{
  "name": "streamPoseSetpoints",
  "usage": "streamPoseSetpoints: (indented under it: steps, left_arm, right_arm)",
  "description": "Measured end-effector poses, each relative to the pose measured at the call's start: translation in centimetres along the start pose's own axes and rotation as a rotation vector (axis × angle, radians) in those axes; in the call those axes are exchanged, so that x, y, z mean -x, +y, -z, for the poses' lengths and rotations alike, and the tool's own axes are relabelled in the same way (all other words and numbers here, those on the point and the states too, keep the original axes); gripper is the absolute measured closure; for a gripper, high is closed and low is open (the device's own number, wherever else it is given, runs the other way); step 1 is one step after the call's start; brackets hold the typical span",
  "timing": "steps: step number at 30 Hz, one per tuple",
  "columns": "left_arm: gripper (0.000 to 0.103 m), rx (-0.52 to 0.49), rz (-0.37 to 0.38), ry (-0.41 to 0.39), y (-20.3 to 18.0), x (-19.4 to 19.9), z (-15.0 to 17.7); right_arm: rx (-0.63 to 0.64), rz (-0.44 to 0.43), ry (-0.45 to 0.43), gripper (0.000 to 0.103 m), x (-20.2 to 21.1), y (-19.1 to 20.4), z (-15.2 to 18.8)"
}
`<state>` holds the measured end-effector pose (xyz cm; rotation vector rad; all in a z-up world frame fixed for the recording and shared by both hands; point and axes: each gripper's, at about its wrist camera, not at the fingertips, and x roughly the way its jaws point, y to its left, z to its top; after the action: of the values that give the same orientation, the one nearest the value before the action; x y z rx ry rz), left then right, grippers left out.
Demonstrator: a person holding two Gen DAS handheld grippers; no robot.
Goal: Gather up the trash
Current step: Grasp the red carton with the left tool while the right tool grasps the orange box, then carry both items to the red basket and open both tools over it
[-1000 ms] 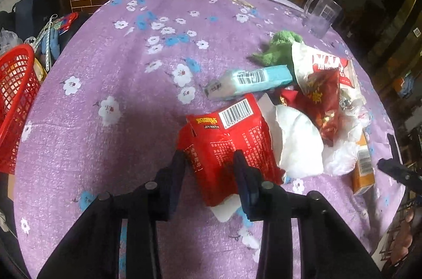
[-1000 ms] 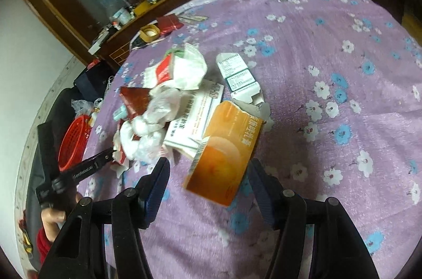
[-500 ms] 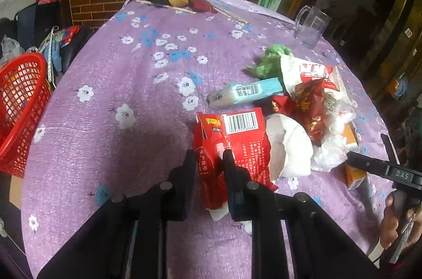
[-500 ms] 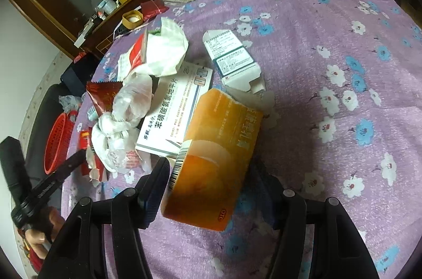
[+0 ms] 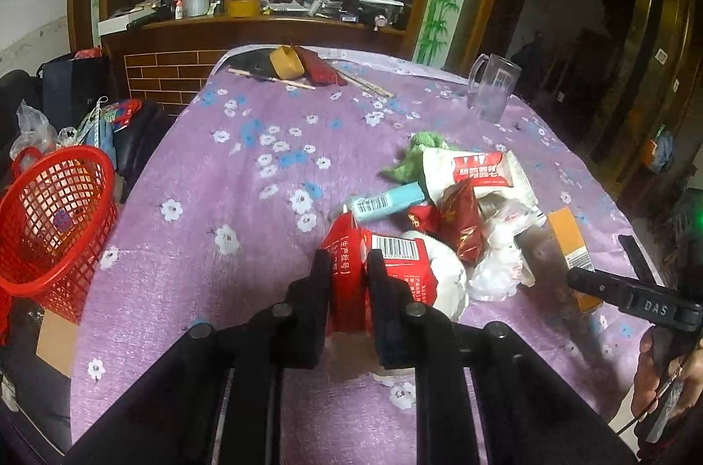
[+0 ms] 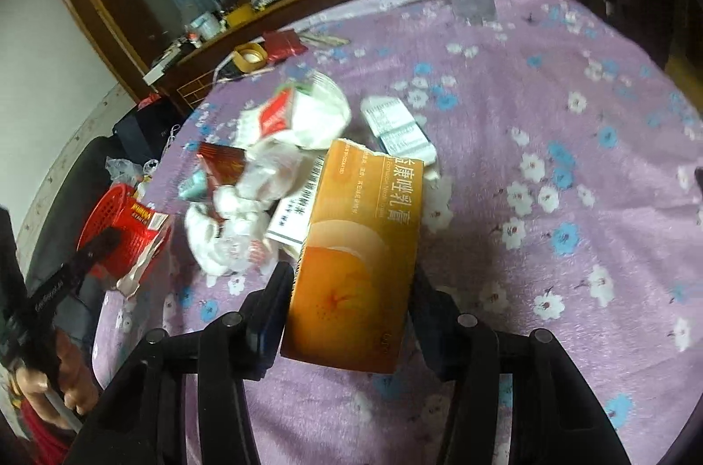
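My left gripper (image 5: 349, 258) is shut on a red carton (image 5: 397, 261) with a barcode and holds it just above the purple flowered tablecloth (image 5: 246, 228). From the right wrist view the same carton (image 6: 147, 228) hangs at the left. The jaws of my right gripper (image 6: 351, 272) are closing on an orange box (image 6: 360, 245), and both pads touch its sides. The box (image 5: 567, 236) stands at the right edge of the trash pile. The pile holds crumpled white tissue (image 5: 496, 267), a light blue tube (image 5: 389, 201) and a red-and-white wrapper (image 5: 481, 168).
A red mesh basket (image 5: 52, 210) stands beyond the table's left edge. A glass mug (image 5: 492, 91), a tape roll (image 5: 285, 63) and chopsticks lie at the far end. A white-and-blue medicine box (image 6: 395, 127) and a flat white box (image 6: 290, 219) lie behind the orange one.
The left jaws closed on the red carton and raised it off the cloth. The right fingers drew in against the sides of the orange box.
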<state>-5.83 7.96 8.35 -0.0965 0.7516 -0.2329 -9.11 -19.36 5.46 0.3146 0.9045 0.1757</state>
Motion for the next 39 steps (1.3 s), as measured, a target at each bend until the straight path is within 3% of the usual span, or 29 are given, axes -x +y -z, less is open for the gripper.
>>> streamPoseSetpoints:
  steps: [7, 16, 28, 39]
  left_arm:
    - [0.087, 0.014, -0.011, -0.019, 0.4, 1.1, 0.0]
    - [0.087, 0.061, -0.083, -0.083, 4.3, 4.1, -1.2]
    - [0.087, 0.21, -0.295, -0.136, 17.1, 7.5, -2.7]
    - [0.087, 0.331, -0.47, -0.12, 27.9, 6.3, -2.9]
  right_arm:
    - [0.065, -0.059, -0.013, 0.047, 1.4, 2.8, 0.2]
    - [0.224, -0.162, 0.008, 0.047, 1.1, 10.5, -1.6]
    - [0.394, -0.303, 0.105, 0.047, -4.7, 24.1, -4.3]
    - [0.479, -0.407, 0.183, 0.046, -13.0, 37.8, -6.2]
